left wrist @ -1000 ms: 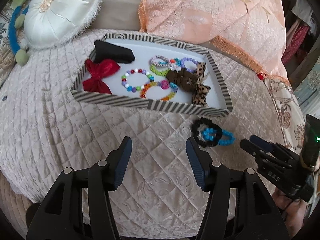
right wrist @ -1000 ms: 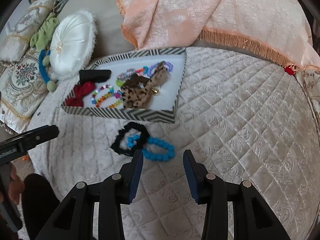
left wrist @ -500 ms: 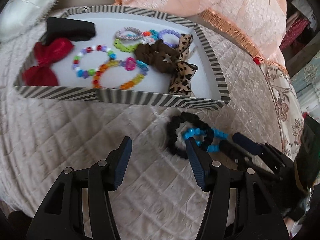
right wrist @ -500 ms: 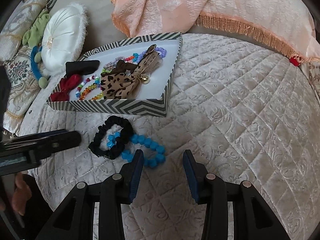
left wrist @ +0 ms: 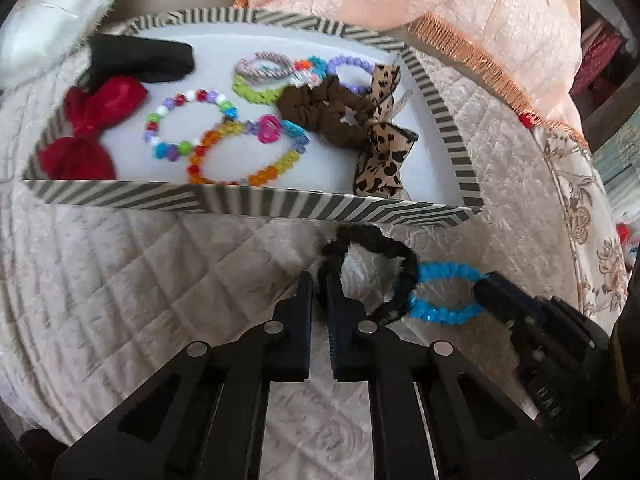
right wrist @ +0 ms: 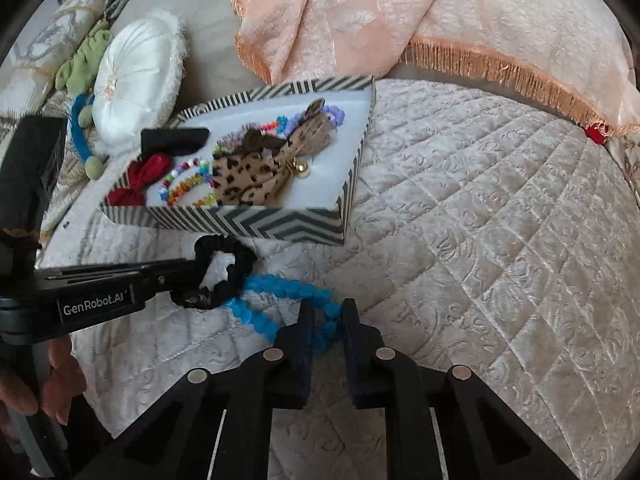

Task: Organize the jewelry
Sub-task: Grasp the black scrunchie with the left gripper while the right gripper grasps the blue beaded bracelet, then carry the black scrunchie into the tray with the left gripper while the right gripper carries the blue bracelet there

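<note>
On quilted cream bedspread [right wrist: 480, 208], just before striped shallow box [left wrist: 256, 202] of bracelets and bows: black fabric scrunchie [left wrist: 384, 248] and blue beaded bracelet [right wrist: 280, 296], overlapping. Left claw [left wrist: 320, 292] pinching scrunchie's near edge. Right claw [right wrist: 326, 312] pinching bracelet's beads. Person's fingers [right wrist: 60, 384] on left handle.

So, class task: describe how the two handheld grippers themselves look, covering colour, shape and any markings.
Both the left gripper and the right gripper are matte black plastic, with two flat, dark navy ribbed jaws on angular linkage arms studded with round silver pins. The left one's side carries white "GenRobot.AI" lettering. No cables or sleeves are visible.
</note>
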Demonstrator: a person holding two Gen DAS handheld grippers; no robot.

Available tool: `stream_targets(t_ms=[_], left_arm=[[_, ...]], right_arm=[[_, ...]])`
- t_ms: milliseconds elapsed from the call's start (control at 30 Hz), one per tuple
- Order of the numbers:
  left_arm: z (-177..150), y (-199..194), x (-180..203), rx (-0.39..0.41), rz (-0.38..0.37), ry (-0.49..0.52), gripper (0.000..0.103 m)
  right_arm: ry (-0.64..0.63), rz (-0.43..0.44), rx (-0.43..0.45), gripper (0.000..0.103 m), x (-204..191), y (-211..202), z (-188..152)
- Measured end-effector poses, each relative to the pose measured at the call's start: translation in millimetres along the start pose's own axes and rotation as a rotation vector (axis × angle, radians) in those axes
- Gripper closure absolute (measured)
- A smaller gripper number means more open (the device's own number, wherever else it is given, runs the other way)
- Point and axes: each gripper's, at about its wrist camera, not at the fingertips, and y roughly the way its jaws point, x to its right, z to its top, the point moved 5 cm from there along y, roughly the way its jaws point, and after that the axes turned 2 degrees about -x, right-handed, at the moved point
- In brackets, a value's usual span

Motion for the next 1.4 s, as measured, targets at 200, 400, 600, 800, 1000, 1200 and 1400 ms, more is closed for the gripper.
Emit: stream_targets(t_ms=[200, 400, 600, 800, 1000, 1200, 1400], left_arm=[[-7.6, -39.9, -10.4, 0.057, -0.019, -0.006, 0.098], [-13.0, -56.9, -11.4, 0.059, -0.051, 0.002, 0.098], [-10.3, -32.1, -0.3, 0.027, -0.047, -0.019, 0.050], [-2.5, 13.9, 5.2, -0.013, 0.021, -0.036, 0.054], [-2.6, 7.7, -0.6, -0.013, 0.037, 0.003, 0.098], [-7.6, -39.4, -8.7, 0.064, 0.012, 0.034, 0.098], [-8.6, -84.4, -21.4, 0.134, 0.009, 0.040, 0.098]], right_arm=[[-0.018, 0.022, 0.061, 0.093, -10.9, -37.6, 7.1], [-0.039, 0.027, 0.104, 0.093, -22.9, -66.8, 14.9], [-0.043, 0.025, 0.119, 0.093, -26.2, -82.9, 16.0], [-0.052, 0.031, 0.114, 0.093, -29.9, -87.6, 11.0], [-0.057, 0.043, 0.125, 0.093, -32.2, -94.4, 11.9], [-0.072, 0.055, 0.152, 0.093, -42.8, -106.4, 17.9], [-0.102, 0.066, 0.166, 0.093, -58.9, -112.1, 26.5]])
